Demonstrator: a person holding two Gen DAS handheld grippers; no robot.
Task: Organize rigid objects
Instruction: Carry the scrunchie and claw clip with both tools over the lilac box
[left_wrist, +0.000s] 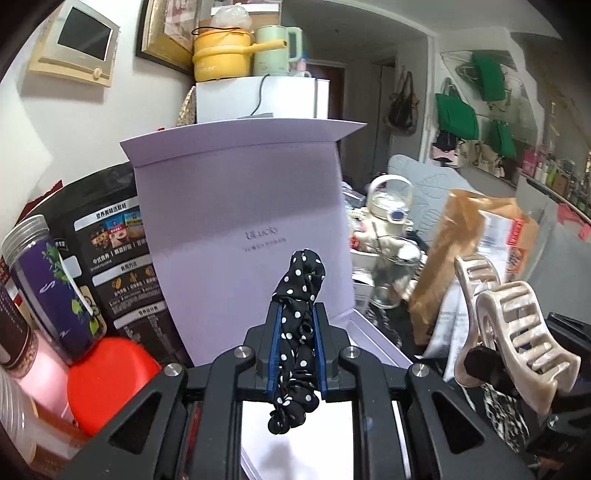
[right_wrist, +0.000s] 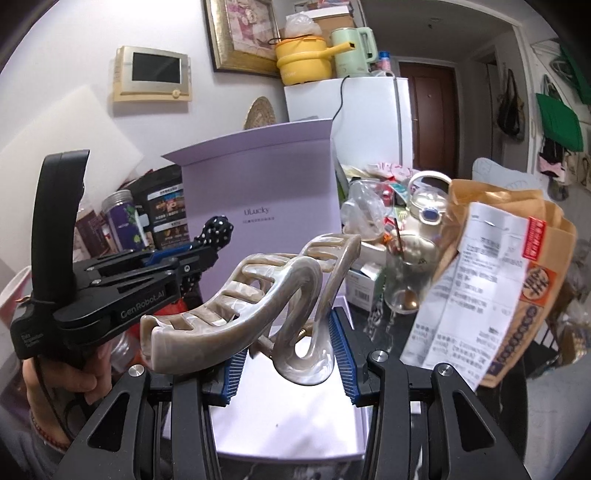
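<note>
You are holding a hand-held gripper in each hand over the open lavender box (left_wrist: 373, 332), whose lid (left_wrist: 240, 206) is standing upright behind both tools. Your left hand-held gripper (left_wrist: 298, 317) is clenching its blue pads tight on a black scrunchie with white polka dots (left_wrist: 301, 295); the fabric is bunching up above the fingertips and hanging down below them, over the pale inside of the box. In the right wrist view that same tool is showing from the side, level with the box lid, with your left hand (right_wrist: 79, 373) wrapping its grip. Your right hand-held gripper (right_wrist: 288, 343) is grasping a large pearly beige claw clip (right_wrist: 258, 302) by its curved handle end, with the blue ribbed pads pressing on either side, so the jaws are standing partly apart around it. The clip is tilting, its toothed halves reaching up and to the left, above the box's floor (right_wrist: 288, 417). In the left wrist view the clip is appearing at the right edge, just beside the box. Around the box the tabletop is carrying a purple-labelled jar (left_wrist: 48, 280), a black food pouch (left_wrist: 110, 251), a red lid (left_wrist: 107, 380), a clear glass (left_wrist: 395, 273) and a brown paper bag (left_wrist: 469, 236).
</note>
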